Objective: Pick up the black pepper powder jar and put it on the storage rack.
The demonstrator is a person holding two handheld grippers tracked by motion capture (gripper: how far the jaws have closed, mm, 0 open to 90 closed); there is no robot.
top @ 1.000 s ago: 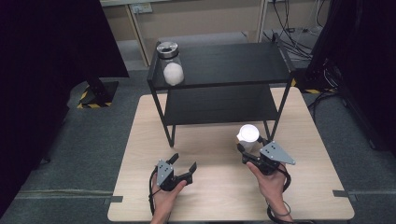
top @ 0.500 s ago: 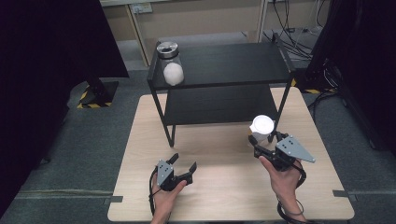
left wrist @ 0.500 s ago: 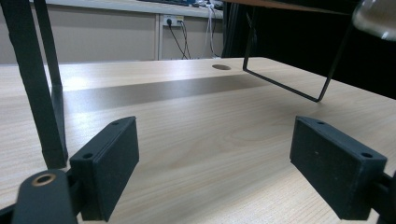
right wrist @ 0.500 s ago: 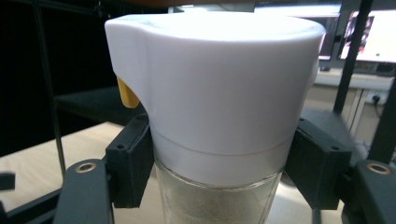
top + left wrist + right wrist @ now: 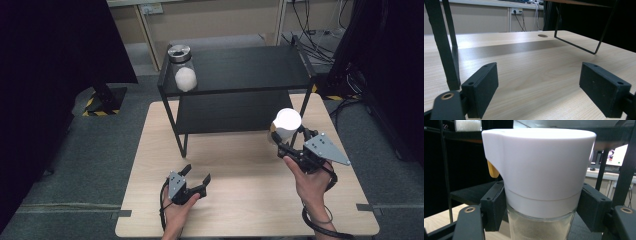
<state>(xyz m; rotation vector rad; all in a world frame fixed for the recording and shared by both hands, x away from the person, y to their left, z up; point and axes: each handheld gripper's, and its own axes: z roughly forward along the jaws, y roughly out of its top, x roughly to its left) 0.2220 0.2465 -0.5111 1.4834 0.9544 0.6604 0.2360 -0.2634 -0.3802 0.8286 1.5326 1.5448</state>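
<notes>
1. Nearest the camera in the high view, lower middle of the frame: the left claw (image 5: 194, 177) sits low over the bench (image 5: 240, 210) with its jaws spread wide and nothing between them. The left gripper view backs this up, just bare wood between the two pads.

2. Right of centre in the high view, the right claw (image 5: 286, 141) is clamped on a glass shaker jar (image 5: 286, 125) with a white plastic lid. In the right gripper view the jar (image 5: 541, 175) sits dead centre between the pads, upright, one pad on each side right at the seam where the white cap meets the glass. It looks lifted clear of the bench, close in front of the black shelf rack's right leg.

3. Handling guess: glass body, so rigid but breakable and probably slick. It looks to hold a pale powder, so I'd call it moderately heavy for its size. The cap's lower band is a sensible place to grab, wider than the glass, so it shouldn't slide down through the pads. Keep it upright though: there's a yellowish bit at the lid's left side that could be a pour flap.

4. Farthest back, upper left of the high view: the rack's top shelf (image 5: 250, 67) carries another jar (image 5: 182, 67) with a metal lid and white stuff inside, well apart from both claws.
</notes>
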